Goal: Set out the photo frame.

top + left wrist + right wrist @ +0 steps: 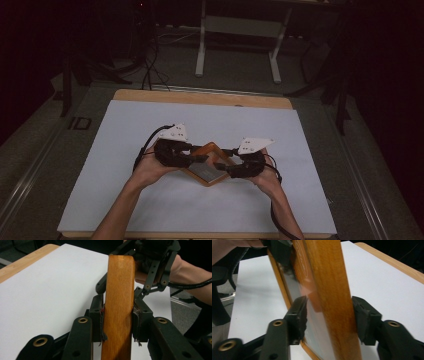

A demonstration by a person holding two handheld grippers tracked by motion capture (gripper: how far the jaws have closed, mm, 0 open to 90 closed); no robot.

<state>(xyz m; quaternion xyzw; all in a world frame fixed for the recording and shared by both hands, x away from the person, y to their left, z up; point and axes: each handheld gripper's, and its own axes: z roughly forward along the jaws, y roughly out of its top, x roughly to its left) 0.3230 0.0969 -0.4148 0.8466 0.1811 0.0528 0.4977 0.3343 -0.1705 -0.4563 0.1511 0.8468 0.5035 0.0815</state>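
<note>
The high view looks forward and down on the white table (150, 200). Each gripper view sits close behind its jaws, sharing the wooden frame (118, 302) between them.

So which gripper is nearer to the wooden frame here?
Neither: both grip it. The left gripper is shut on one edge of the wooden frame, and the right gripper is shut on the opposite edge, glass side included.

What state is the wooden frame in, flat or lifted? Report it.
Lifted and tilted: the wooden frame is clamped at opposite edges by the left gripper and right gripper.
</note>
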